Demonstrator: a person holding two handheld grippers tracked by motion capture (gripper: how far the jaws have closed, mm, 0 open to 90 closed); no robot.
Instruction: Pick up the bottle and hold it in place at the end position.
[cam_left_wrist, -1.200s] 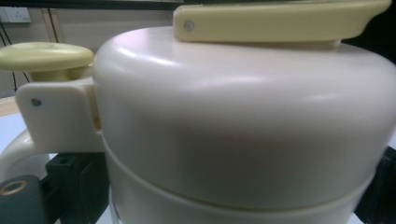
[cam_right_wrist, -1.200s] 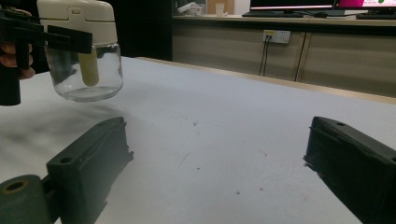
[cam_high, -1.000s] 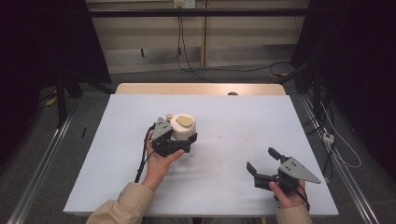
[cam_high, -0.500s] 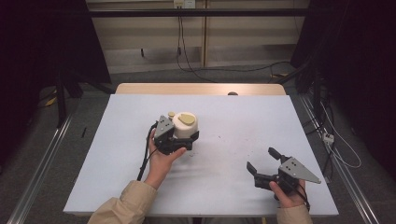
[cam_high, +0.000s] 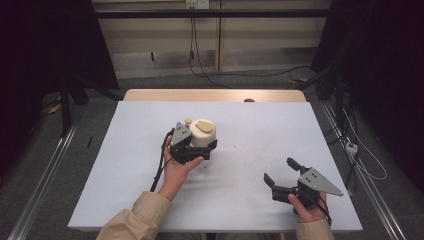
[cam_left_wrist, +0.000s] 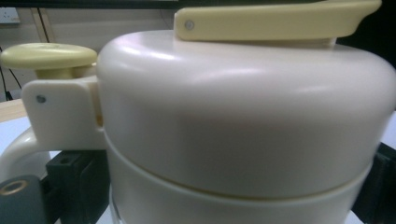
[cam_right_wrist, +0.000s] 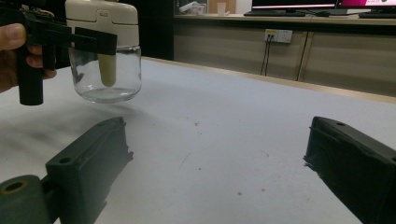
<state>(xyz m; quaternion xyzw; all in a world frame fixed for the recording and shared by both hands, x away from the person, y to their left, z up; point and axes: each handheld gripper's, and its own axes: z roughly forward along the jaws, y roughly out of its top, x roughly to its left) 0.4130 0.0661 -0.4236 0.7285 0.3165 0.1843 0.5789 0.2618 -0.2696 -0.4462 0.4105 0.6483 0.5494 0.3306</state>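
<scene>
High view shows the left gripper (cam_high: 200, 148) clamped around a cream-lidded glass jug (cam_high: 202, 132) near the middle of the white table (cam_high: 130, 165). The right gripper (cam_high: 281, 172) rests near the table's right front, jaws spread wide around nothing.

Left gripper view sits close against the jug's cream lid (cam_left_wrist: 243, 116), with a black jaw at each side and a yellow lever (cam_left_wrist: 275, 21) on top.

Right gripper view has its own jaws far apart over bare table; beyond, the jug (cam_right_wrist: 103, 51) hangs clear of the surface, pinched just under its lid.
</scene>
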